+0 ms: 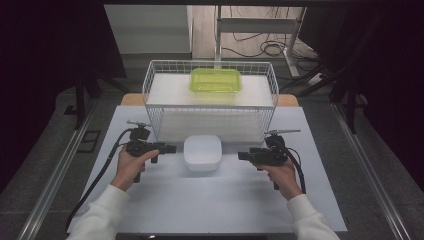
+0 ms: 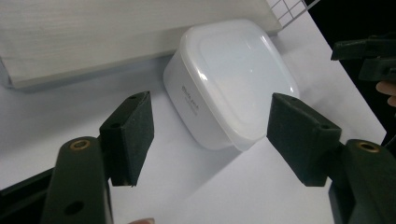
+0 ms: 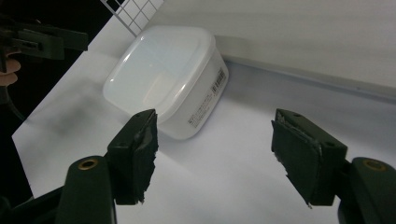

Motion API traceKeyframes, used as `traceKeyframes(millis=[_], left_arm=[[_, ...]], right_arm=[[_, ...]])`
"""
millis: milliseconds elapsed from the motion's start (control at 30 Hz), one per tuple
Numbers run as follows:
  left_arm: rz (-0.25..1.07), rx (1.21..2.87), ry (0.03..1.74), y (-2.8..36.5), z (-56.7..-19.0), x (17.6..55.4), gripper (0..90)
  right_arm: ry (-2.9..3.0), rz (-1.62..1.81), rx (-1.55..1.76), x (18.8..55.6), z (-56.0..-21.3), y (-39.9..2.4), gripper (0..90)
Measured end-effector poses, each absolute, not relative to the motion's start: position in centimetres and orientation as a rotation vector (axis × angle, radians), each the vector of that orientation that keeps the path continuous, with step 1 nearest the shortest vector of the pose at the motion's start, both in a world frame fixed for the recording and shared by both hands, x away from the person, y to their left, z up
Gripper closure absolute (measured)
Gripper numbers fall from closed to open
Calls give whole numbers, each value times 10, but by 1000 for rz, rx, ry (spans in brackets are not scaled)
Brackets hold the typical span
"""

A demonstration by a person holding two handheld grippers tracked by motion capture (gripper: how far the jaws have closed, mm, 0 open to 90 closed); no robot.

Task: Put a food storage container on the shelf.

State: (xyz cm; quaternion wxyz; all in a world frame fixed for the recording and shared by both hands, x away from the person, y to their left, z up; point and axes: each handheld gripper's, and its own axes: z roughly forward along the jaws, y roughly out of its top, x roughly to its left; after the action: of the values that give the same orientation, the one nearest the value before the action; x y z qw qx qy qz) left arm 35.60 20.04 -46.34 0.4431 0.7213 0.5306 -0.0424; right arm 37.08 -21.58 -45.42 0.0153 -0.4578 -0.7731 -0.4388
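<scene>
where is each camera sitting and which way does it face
High view: above the person's side, looking forward and down at the table; both forearms, left hand-held gripper, right hand-held gripper.
Left gripper view: rides the left gripper, facing the white box; own open jaws.
Right gripper view: rides the right gripper, facing the box from the opposite side; own open jaws.
All share the box.

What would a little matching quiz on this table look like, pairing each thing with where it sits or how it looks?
Things:
1. white lidded container
2. green container
3. wire basket
4. left gripper

Descriptions:
a. white grid standing at the back of the table
b. jaws open, nothing between them
c. on the shelf inside the basket
d. on the table between the two grippers

Pairs: 1-d, 2-c, 3-a, 4-b
</scene>
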Motion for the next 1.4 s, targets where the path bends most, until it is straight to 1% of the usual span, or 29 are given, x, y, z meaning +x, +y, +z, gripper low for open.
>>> traceKeyframes(millis=[333,500,767,1100,1200,1400], left_arm=[[-130,1765,1336,196,-467,365,326],[-153,1755,1344,195,-470,369,328],[-229,1723,1351,189,-477,379,354],[-315,1711,1369,183,-489,385,380],[-316,1716,1385,182,-492,387,383],[-371,1681,1391,178,-498,390,409]], right_arm=[[-2349,-1377,-1425,385,-454,-212,333],[-2309,-1383,-1412,393,-455,-206,365],[-2283,-1343,-1393,402,-462,-191,409],[-2247,-1299,-1392,412,-476,-170,438],[-2228,-1298,-1403,416,-479,-167,448],[-2210,-1280,-1417,420,-486,-164,462]])
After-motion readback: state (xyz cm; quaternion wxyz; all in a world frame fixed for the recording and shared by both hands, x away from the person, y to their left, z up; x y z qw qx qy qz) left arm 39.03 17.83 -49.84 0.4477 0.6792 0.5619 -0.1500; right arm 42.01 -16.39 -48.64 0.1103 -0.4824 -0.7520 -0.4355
